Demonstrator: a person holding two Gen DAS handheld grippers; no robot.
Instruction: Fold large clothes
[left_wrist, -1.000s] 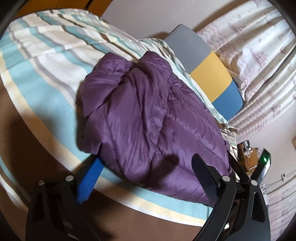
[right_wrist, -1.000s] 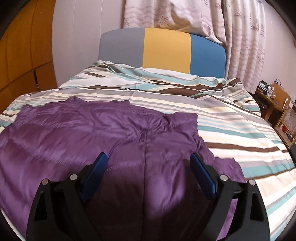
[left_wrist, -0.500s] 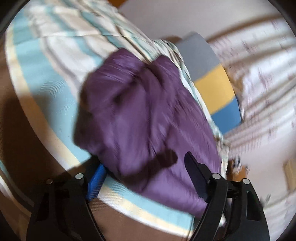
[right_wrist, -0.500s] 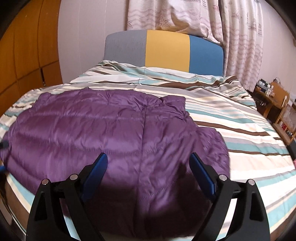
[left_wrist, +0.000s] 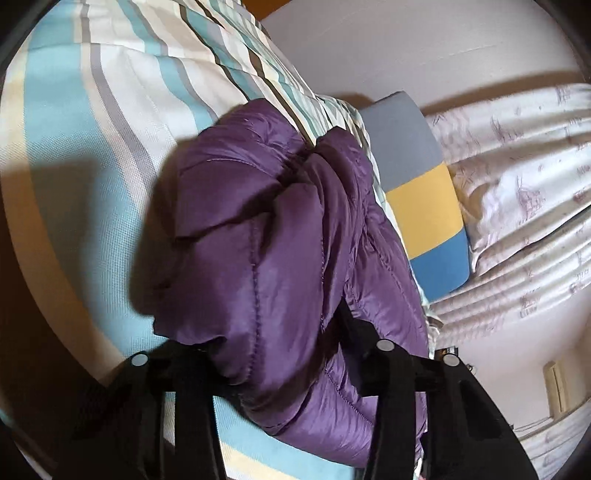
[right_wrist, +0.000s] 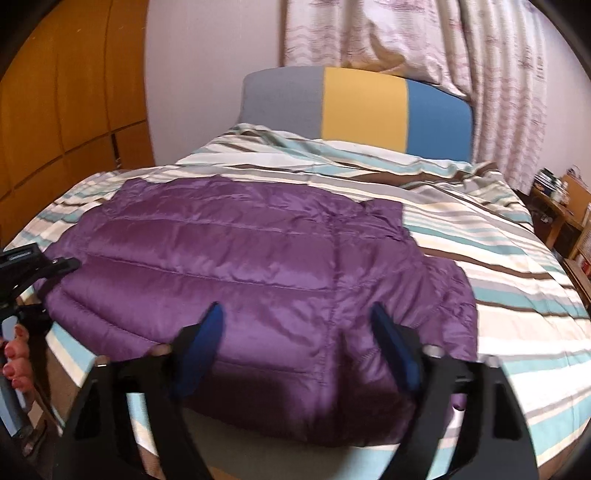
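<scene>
I see the purple jacket (right_wrist: 258, 280) spread flat on the striped bed (right_wrist: 498, 266). My left gripper (left_wrist: 273, 332) has closed on its bunched edge at nine o'clock. My right gripper (right_wrist: 295, 332) hovers over the six o'clock hem, jaws spread.

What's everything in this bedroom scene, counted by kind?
Purple puffer jacket: 1
Striped bed cover: 1
Three-colour headboard: 1
Patterned curtains: 1 set
Hand-held grippers: 2, the left hand-held gripper at the jacket's edge and the right hand-held gripper open over it
Total: 6
</scene>
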